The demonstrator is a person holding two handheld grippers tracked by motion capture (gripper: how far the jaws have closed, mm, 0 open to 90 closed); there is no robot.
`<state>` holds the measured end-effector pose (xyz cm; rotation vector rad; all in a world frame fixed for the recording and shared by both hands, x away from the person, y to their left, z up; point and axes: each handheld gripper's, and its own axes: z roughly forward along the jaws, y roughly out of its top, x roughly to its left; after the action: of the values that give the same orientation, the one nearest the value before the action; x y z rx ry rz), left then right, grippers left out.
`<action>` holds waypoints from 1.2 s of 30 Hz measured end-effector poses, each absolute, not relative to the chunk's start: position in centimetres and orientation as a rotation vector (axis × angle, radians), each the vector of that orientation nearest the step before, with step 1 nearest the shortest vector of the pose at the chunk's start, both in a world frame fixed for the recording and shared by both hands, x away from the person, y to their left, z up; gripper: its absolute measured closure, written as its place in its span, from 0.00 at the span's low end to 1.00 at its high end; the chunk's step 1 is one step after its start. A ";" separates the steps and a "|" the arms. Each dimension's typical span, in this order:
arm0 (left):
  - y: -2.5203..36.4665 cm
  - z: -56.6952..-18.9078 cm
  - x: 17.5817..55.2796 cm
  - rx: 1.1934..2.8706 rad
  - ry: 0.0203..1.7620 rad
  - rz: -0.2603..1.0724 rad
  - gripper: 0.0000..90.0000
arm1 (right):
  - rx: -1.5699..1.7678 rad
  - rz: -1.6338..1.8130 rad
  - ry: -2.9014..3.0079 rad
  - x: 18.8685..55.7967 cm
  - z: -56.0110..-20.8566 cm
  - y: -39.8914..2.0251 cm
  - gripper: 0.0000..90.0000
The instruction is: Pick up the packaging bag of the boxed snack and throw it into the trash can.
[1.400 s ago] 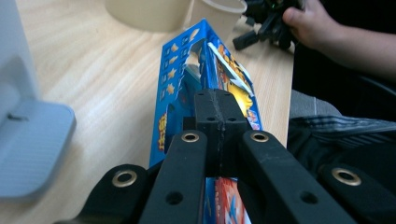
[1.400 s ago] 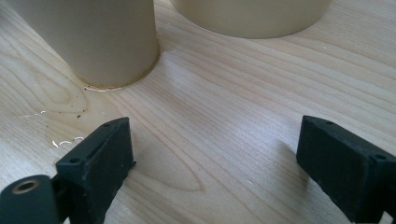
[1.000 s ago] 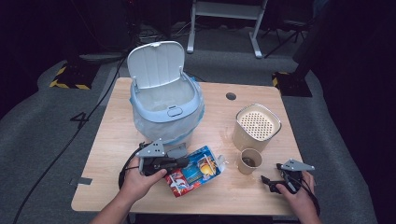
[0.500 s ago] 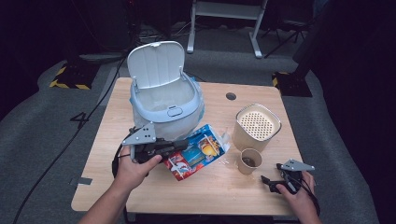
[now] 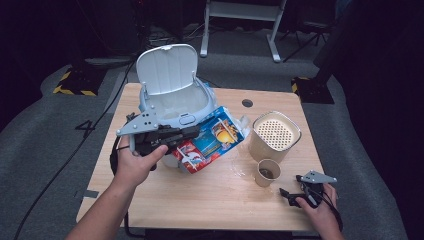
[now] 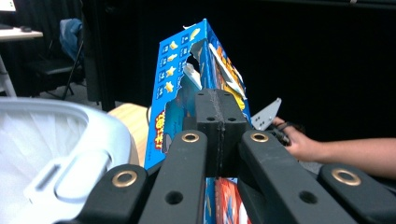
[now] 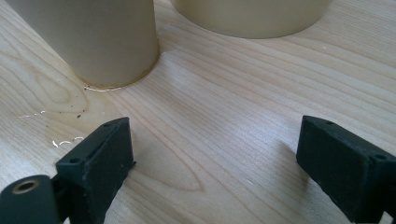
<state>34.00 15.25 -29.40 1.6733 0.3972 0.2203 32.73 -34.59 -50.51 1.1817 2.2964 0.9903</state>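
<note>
The left gripper point(image 5: 192, 132), jaws clamped on a torn box point(image 5: 215, 137), holds it tilted just beside the open bin point(image 5: 172, 102); the right gripper point(image 5: 290, 194), jaws apart, rests on the worktop point(image 5: 210, 200).

Spread jaws beside paper cup point(image 7: 102, 37)

Bright overhead light on the table point(image 5: 200, 200), dark surroundings, soft blurry frames.
</note>
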 end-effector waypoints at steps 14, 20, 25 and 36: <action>16.2 -25.0 35.2 1.611 0.418 0.339 1.00 | 1.183 0.991 2.296 32.7 -50.5 -34.6 0.12; 16.4 -24.1 35.8 1.580 0.424 0.381 1.00 | 1.181 0.990 2.296 32.7 -50.5 -34.6 0.12; 16.6 -23.7 36.6 1.553 0.450 0.414 1.00 | 1.183 0.991 2.296 32.7 -50.5 -34.6 0.12; 17.5 -23.2 39.5 1.521 0.542 0.478 1.00 | 1.182 0.991 2.296 32.7 -50.5 -34.6 0.12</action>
<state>39.49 17.47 -23.17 1.5210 0.5419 0.4777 32.72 -34.59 -50.51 1.1824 2.2964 0.9905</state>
